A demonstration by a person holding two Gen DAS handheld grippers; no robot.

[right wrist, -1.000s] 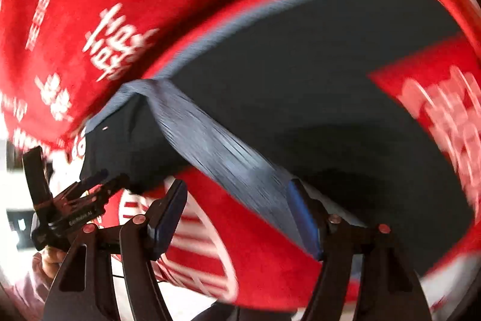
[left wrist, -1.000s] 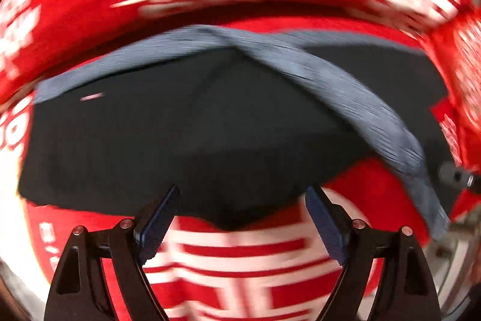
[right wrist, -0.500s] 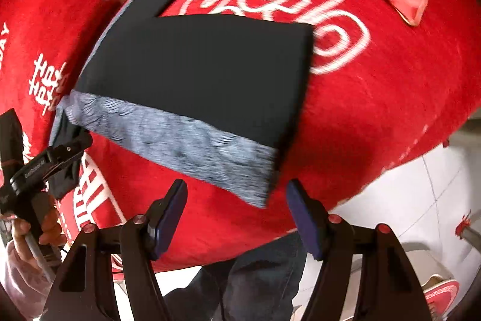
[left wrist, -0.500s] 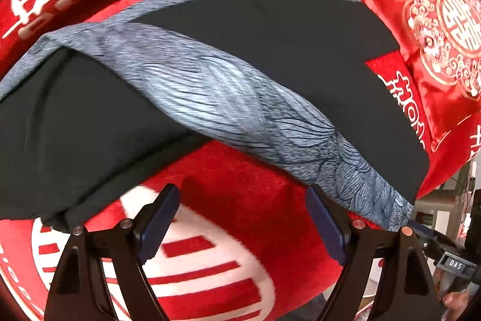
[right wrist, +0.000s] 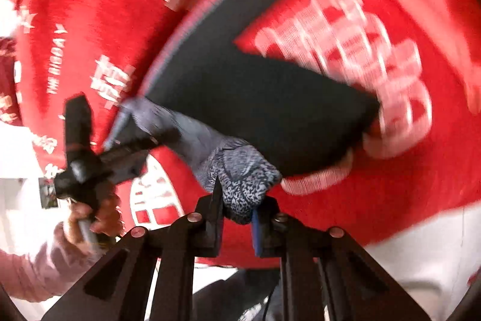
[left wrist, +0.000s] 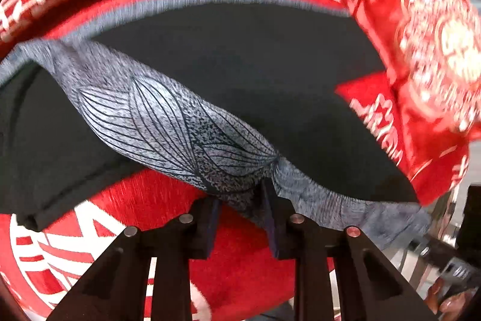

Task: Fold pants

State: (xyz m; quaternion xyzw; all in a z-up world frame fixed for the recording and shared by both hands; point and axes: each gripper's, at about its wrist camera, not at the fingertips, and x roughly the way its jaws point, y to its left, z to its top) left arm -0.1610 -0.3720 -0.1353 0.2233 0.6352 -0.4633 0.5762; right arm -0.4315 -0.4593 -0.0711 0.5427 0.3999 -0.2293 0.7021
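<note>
The black pants [left wrist: 234, 74] lie spread across a red cover [left wrist: 246, 254] printed with large white Chinese characters, filling the middle of the left wrist view. Their grey waistband [left wrist: 168, 125], patterned with fine leaf-like lines, runs diagonally from the upper left toward the lower right of that frame. The left gripper [left wrist: 240, 218] at bottom centre has its jaws drawn narrow and pinches a bunched fold of this waistband. A red cushion [left wrist: 433, 56] with a white ornamental emblem sits at the upper right, blurred.

In the right wrist view, the right gripper [right wrist: 237, 218] at lower centre is likewise clamped on a wad of the waistband [right wrist: 240, 173], with the black pants [right wrist: 258, 98] stretching up and to the right. At the left of that frame the left gripper [right wrist: 144, 140] meets the same band.

The white writing is mostly too smeared to read; a vertical line of small Latin letters at the upper left cannot be made out.
</note>
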